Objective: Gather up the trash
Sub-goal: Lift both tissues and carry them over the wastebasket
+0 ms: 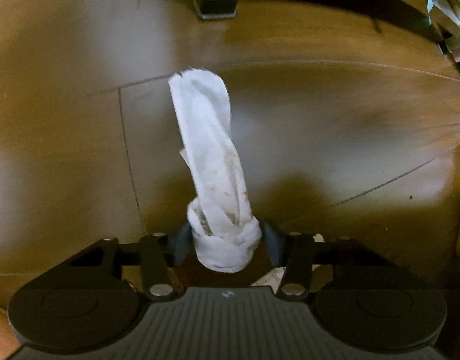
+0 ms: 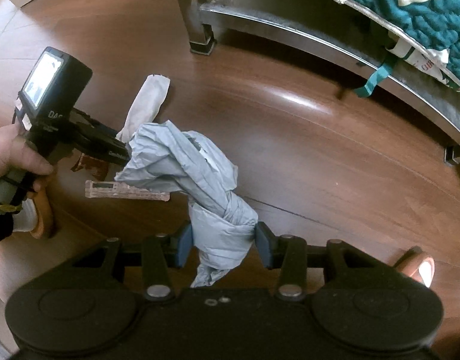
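A twisted white tissue (image 1: 206, 150) lies stretched out on the brown wooden floor (image 1: 335, 120), and my left gripper (image 1: 225, 240) is shut on its knotted near end, a pad touching each side. From the right wrist view the same tissue (image 2: 149, 99) reaches away from the left gripper (image 2: 117, 147), which a hand (image 2: 14, 156) holds pointing down. My right gripper (image 2: 222, 240) is shut on a crumpled grey plastic bag (image 2: 185, 162); the bag's loose folds hide the left fingertips.
A clear plastic wrapper (image 2: 125, 190) and a torn brown wrapper (image 2: 92, 165) lie on the floor by the left gripper. A metal bed frame (image 2: 320, 42) with a leg (image 2: 197, 15) and a teal quilt (image 2: 410, 6) runs along the back right. Slippered feet (image 2: 416, 267) stand close.
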Demonstrator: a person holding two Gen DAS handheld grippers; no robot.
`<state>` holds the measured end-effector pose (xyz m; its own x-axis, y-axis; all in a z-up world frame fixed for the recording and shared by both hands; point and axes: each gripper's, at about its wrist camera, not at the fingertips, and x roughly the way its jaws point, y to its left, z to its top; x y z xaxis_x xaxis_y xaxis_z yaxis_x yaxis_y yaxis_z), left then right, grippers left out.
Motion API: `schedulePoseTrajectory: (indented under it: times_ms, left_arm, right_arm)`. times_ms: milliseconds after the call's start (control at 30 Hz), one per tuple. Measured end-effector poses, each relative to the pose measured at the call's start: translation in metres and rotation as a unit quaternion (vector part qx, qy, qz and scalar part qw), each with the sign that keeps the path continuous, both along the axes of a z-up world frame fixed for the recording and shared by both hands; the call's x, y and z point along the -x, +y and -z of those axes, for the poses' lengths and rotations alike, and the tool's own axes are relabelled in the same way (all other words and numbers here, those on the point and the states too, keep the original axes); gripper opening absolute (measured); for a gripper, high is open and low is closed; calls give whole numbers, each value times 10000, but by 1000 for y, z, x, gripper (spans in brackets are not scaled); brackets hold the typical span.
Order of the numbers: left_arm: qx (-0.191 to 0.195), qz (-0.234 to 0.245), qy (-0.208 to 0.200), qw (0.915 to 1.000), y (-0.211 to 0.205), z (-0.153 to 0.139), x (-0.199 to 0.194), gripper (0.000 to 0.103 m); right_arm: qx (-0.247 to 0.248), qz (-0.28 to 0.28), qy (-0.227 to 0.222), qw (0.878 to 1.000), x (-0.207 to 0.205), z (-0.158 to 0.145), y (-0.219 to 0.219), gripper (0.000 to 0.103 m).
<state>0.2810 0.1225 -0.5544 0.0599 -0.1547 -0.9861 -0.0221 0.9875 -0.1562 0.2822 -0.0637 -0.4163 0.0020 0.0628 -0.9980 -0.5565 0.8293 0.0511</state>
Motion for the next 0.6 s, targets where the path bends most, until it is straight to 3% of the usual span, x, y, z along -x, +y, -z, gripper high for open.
schedulePoseTrajectory:
  times_ms: [33,67,167,233,400,600]
  left_arm:
    - [-15,9,-8,10000,-1,0,0,44]
    - [-15,44,-9,10000,-2,0,0,33]
    - [-11,44,-38,10000,-1,-7,1,23]
    - [-12,72,-114,9999,0,-20,-1,22]
    - [-56,-3,-493,9988,3,-82,-5,22]
    - [-200,-142,-1056,9941,2,-182,5,22]
  right_arm:
    - [3,11,4,10000,0,0,0,43]
    - [7,17,-5,10000,0,0,1,43]
    - [2,57,-49,10000,0,-3,1,43]
    - [-38,129,-99,9999,-2,-7,0,43]
    - [-181,249,-516,9982,-7,-33,2,43]
    - [-455,333,-1081,9925,-4,-95,-2,43]
